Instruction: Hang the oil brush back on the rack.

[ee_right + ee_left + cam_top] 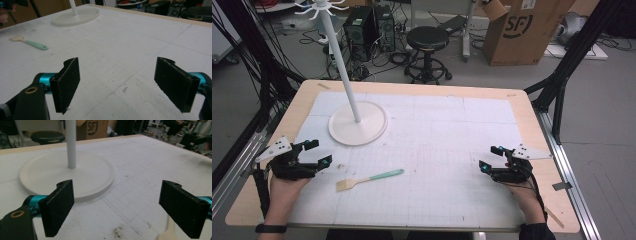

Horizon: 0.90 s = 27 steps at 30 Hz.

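Spatula (369, 180) with green handle lies flat on the surface (437, 150), just beside the released left hand-held gripper (318, 153); right hand-held gripper (490, 158) released, well apart.

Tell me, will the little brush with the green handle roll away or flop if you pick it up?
The brush lies flat on the table, and its wide, flat bristle end probably stops it rolling. Its handle looks straight and stiff, so it likely won't flop. It looks small and slim, so it is probably light, though the smooth handle might slip a bit.
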Each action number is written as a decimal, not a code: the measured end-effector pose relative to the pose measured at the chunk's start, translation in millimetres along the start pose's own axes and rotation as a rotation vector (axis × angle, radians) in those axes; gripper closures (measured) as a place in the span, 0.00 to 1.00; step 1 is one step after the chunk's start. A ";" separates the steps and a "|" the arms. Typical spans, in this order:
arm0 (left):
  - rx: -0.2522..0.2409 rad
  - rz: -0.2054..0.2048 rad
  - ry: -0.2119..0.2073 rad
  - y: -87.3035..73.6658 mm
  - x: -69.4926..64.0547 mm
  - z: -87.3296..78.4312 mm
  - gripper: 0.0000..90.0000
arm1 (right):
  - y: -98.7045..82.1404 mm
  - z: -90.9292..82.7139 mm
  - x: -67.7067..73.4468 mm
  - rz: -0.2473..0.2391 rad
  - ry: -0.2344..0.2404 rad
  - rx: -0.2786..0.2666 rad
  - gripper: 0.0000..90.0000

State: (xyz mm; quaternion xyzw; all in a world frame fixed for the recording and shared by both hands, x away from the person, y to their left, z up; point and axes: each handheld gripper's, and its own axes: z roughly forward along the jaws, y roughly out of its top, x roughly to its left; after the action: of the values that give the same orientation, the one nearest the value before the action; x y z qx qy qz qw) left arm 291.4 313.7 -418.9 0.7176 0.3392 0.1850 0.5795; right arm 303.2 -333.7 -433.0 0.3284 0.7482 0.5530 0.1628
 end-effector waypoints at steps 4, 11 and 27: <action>0.015 0.033 -0.080 3.7 -6.9 7.0 0.13 | -0.6 -0.7 -0.1 -0.004 -0.003 0.003 0.23; 0.074 0.072 -0.185 4.1 -20.0 23.5 0.13 | -1.5 0.7 -1.0 -0.003 -0.003 0.009 0.23; 0.254 0.167 -0.288 -4.1 -53.0 65.8 0.15 | -2.6 2.4 -0.4 -0.012 0.000 0.030 0.23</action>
State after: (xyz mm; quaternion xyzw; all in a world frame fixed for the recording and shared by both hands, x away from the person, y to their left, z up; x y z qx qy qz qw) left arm 296.4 230.5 -433.2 0.8294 0.2129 0.0838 0.5096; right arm 304.1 -332.7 -436.3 0.3263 0.7585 0.5405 0.1613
